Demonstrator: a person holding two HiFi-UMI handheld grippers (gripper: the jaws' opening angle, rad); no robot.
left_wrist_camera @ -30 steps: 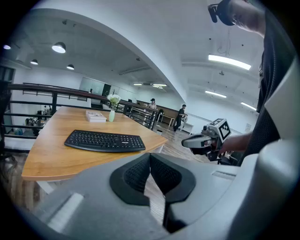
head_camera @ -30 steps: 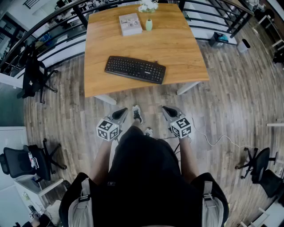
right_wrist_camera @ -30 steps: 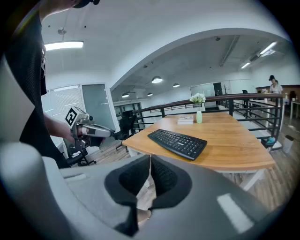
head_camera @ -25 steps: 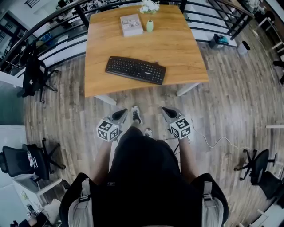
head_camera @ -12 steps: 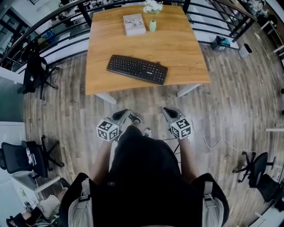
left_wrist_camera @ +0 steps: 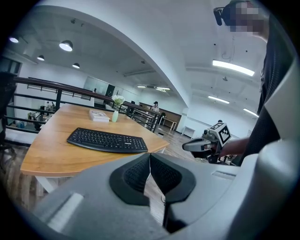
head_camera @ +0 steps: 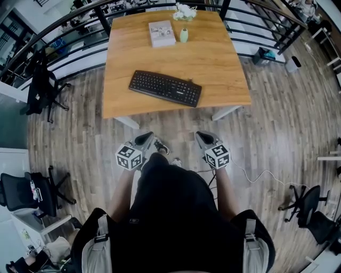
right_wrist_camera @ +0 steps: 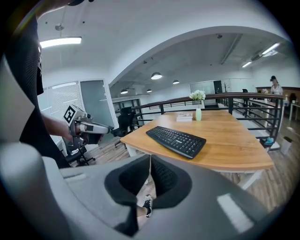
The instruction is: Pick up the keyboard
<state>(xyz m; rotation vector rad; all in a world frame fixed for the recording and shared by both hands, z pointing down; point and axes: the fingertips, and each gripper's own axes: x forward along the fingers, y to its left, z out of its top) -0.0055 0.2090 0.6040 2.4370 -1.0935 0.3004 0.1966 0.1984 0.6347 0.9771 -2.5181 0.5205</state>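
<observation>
A black keyboard (head_camera: 165, 88) lies slanted on the wooden table (head_camera: 213, 58), near its front edge. It also shows as the keyboard (left_wrist_camera: 107, 140) in the left gripper view and the keyboard (right_wrist_camera: 176, 140) in the right gripper view. My left gripper (head_camera: 146, 138) and right gripper (head_camera: 201, 136) hang over the floor in front of the table, well short of the keyboard. Both are shut with nothing between the jaws. In its own view the left gripper (left_wrist_camera: 150, 155) has its pads together, and so does the right gripper (right_wrist_camera: 150, 158).
At the table's far edge lie a book (head_camera: 161, 33), a small green bottle (head_camera: 184, 35) and a vase of white flowers (head_camera: 184, 10). A black railing (head_camera: 64, 37) runs behind the table. Office chairs (head_camera: 40, 85) stand left and right; a cable (head_camera: 256, 175) lies on the floor.
The head view has shifted slightly, so the table and keyboard sit a little lower and further right in frame. A foot has moved under the grippers. Both grippers stay shut and held in place.
</observation>
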